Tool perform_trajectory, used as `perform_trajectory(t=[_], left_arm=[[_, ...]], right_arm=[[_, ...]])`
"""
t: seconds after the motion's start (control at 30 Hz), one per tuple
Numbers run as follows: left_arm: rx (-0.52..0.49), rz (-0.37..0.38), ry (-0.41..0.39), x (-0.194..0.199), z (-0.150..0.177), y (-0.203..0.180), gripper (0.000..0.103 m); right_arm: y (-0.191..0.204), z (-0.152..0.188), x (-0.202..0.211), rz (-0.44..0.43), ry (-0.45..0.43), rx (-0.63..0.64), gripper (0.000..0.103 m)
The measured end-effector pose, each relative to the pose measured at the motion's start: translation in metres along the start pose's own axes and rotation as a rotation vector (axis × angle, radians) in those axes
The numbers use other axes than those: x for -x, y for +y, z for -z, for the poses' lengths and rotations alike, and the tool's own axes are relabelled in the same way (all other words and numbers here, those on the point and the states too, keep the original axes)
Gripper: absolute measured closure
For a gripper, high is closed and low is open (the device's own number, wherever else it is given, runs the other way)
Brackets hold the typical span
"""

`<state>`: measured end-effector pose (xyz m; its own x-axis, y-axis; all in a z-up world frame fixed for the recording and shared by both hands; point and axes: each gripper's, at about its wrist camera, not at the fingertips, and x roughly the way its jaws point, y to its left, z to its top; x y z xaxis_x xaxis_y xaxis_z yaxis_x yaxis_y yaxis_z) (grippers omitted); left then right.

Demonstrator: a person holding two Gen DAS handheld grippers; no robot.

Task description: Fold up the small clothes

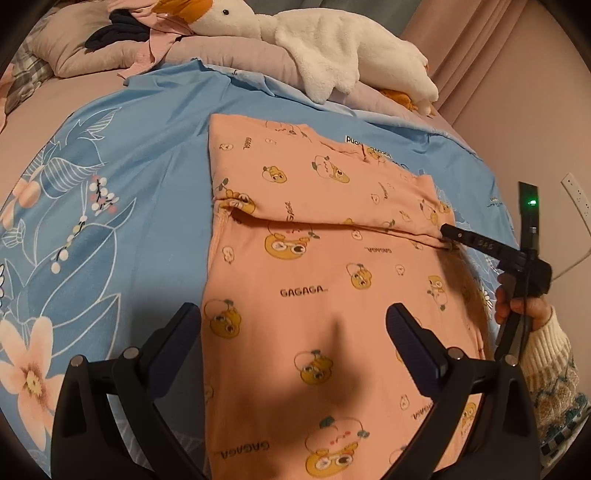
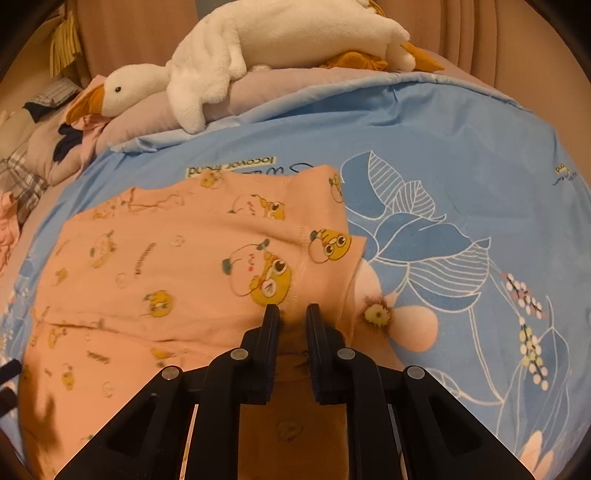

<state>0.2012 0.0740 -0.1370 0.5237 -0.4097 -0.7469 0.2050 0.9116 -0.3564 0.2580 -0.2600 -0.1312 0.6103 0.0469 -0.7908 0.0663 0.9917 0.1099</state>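
A pink child's garment printed with yellow cartoon figures lies flat on the blue floral bedspread, its top part folded over in a crosswise crease. My left gripper hovers open above the garment's lower half, one finger past its left edge and nothing between the pads. My right gripper is shut on the pink garment, pinching a bunch of cloth at its right edge. In the left wrist view the right gripper meets the right end of the crease, held by a hand in a knitted sleeve.
A white plush goose lies along the grey pillows at the head of the bed. Loose pink and dark clothes sit at the far left. A wall socket and cable are at the right.
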Motion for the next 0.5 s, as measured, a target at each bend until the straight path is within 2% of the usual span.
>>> perform_trajectory(t=[0.13, 0.3, 0.43, 0.5], left_arm=[[-0.014, 0.002, 0.001, 0.009, 0.009, -0.004, 0.003], [-0.065, 0.038, -0.003, 0.019, 0.031, -0.019, 0.003], [-0.113, 0.036, 0.041, 0.012, 0.051, -0.030, 0.009], [-0.135, 0.026, 0.088, 0.003, 0.064, -0.033, 0.011]], right_arm=[[0.009, 0.010, 0.033, -0.046, -0.045, 0.009, 0.090], [0.019, 0.043, 0.063, -0.083, -0.043, 0.023, 0.090], [0.029, 0.078, 0.074, -0.095, 0.007, 0.078, 0.090], [0.030, 0.098, 0.071, -0.082, 0.060, 0.114, 0.090]])
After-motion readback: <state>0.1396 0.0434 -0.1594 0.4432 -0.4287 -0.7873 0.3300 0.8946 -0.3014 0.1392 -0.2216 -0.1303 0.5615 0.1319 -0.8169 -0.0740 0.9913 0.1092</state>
